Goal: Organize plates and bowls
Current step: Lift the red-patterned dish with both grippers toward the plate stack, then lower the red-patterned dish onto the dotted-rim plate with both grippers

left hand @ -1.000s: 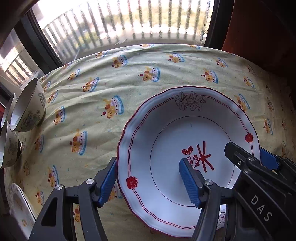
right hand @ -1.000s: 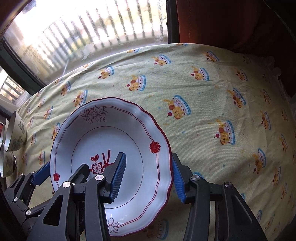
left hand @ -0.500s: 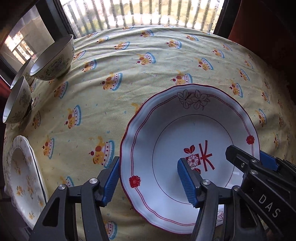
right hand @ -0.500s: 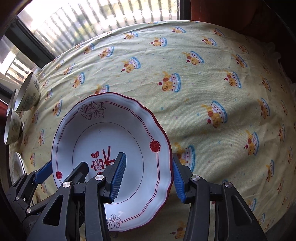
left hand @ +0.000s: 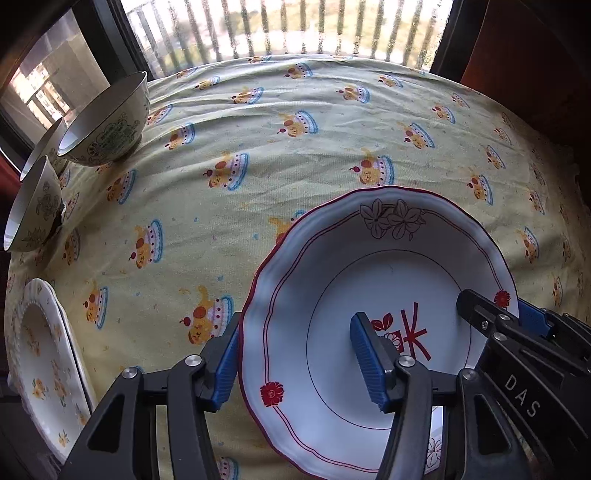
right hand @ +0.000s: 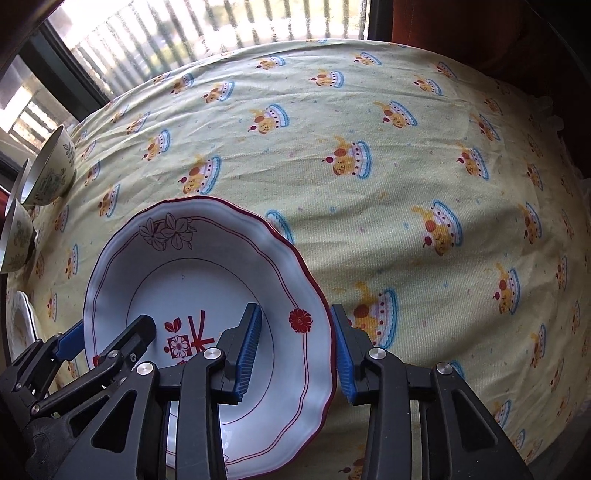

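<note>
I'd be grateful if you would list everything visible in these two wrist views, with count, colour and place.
Red-rimmed plate: one, white with red flowers, near centre, between both grippers.
Bowls: at least three, cream with green pattern, far left by the window.
Yellow-flowered plate: one, white, near left edge; perhaps another beneath.
Tablecloth: one, pale yellow with cartoon cake print, covering the table.
Window: one, dark frame, railing outside, at the back.
Left gripper: black with blue pads, astride the plate's left rim, jaws closing.
Right gripper: black with blue pads, astride the plate's right rim, jaws closing.
</note>
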{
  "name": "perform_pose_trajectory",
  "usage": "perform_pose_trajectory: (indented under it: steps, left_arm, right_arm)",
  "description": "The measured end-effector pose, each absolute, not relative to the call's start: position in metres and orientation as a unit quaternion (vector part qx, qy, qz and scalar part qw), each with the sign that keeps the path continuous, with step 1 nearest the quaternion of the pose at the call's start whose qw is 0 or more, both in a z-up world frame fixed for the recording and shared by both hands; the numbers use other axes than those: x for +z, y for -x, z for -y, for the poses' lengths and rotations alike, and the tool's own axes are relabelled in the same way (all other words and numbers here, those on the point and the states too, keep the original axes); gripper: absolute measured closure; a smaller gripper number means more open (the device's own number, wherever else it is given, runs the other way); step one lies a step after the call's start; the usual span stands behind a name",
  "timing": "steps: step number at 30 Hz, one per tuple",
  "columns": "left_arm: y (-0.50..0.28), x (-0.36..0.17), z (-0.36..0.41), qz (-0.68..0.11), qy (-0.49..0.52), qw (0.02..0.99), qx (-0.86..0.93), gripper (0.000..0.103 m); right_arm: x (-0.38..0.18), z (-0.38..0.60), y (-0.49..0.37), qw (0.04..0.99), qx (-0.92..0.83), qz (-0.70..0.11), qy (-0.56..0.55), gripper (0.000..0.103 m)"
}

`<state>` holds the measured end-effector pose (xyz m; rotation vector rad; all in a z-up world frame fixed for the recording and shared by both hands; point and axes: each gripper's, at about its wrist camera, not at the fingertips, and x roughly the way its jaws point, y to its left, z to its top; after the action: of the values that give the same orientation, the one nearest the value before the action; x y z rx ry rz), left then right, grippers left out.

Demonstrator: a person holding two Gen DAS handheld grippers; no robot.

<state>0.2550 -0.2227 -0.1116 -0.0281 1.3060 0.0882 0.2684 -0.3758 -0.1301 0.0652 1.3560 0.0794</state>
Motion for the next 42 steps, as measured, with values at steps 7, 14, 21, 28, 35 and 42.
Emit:
perform_pose_trajectory:
  steps: [7,14,21,28,35,42]
  left_arm:
    - [-0.258,-0.107,0.224,-0.608,0.005,0.793,0.048,0.044]
    - [-0.245,-0.089,0.222,-0.599,0.003,0.8,0.032,0.044]
    - [-0.234,-0.068,0.203,-0.585,0.009,0.811,0.021,0.044]
    - [-0.223,-0.051,0.173,-0.572,0.015,0.82,-0.016,0.045]
    - [-0.208,-0.035,0.132,-0.563,0.017,0.825,-0.042,0.045]
    - [-0.19,-0.026,0.083,-0.557,0.024,0.829,-0.04,0.045]
  right_arm:
    - [-0.127,0.372,-0.268,0.777,0.027,-0.629,-0.017,0.062]
    - [-0.11,0.369,-0.257,0.784,0.019,-0.621,-0.012,0.061]
    - [-0.085,0.352,-0.24,0.796,0.008,-0.605,-0.006,0.061]
    - [-0.062,0.325,-0.224,0.809,-0.021,-0.587,-0.004,0.061]
    - [-0.043,0.29,-0.203,0.813,-0.053,-0.58,-0.012,0.061]
    - [-0.032,0.239,-0.188,0.819,-0.054,-0.572,-0.008,0.061]
